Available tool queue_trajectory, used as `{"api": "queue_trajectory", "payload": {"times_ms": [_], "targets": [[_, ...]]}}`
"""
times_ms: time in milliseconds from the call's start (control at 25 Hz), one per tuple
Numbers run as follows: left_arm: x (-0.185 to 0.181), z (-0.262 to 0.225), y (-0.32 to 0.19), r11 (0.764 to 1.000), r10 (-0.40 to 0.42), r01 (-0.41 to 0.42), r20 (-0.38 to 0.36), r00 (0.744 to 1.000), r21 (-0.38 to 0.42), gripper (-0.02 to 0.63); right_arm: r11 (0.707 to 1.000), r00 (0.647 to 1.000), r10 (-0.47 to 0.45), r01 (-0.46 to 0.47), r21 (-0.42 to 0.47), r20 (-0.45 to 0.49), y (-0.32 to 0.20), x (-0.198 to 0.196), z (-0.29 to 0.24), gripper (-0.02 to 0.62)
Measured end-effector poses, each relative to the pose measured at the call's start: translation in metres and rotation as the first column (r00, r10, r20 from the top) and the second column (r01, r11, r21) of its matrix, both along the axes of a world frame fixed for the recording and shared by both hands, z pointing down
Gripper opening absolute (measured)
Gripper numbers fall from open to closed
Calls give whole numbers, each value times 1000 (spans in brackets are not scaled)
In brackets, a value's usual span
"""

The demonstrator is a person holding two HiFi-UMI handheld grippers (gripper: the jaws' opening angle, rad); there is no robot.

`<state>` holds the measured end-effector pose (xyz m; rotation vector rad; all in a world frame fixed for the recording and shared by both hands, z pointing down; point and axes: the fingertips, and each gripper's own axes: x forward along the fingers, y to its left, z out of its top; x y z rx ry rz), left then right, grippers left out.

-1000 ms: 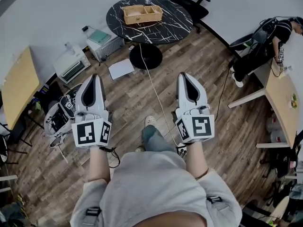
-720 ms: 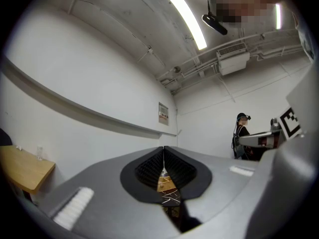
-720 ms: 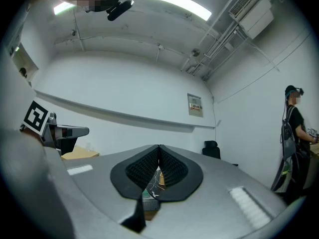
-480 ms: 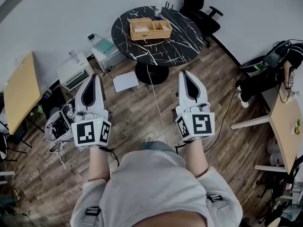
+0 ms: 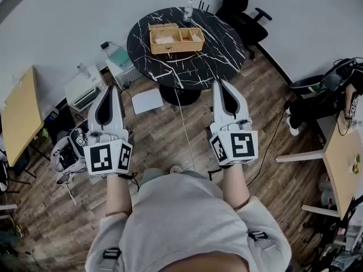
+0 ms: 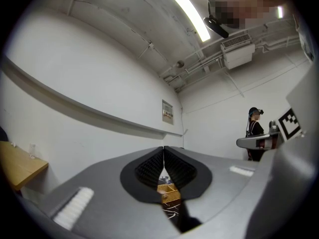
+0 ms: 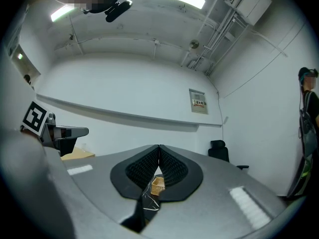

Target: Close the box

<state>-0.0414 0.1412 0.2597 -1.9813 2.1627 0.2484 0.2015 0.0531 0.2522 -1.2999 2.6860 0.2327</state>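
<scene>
Left gripper [image 5: 114, 87] well short of box [image 5: 172, 48]

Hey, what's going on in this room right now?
A person holds a tool in each hand. The left tool and right tool are both shut and empty, pointing toward a round black table. A wooden box sits on it, compartments uncovered. The person stands short of the table, and nothing touches the box.

Box [image 5: 175, 39], ahead of left gripper [image 5: 115, 89] and right gripper [image 5: 220, 85]: compartment contents too small to tell; in both gripper views only a sliver shows past the closed jaws. Person [image 5: 323, 92], right of right gripper: cut off at picture edge.
</scene>
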Motion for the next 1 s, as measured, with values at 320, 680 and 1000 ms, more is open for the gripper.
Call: {"api": "queue_trajectory", "payload": {"times_ms": [320,680,1000], "targets": [[-15,13,-35,1000,-9,9,0,1000,-29,58,1000,1000,-17,17,-23,6,-38,-16,11,5],[-54,11,-119,999,37,-37,-6,999,-15,59,999,999,35,-35,-19,5,-112,-50,8,5],[-103,4,-207,996,86,-86,-6,996,-20,60,997,997,74,-74,-29,3,-187,-99,4,5]]}}
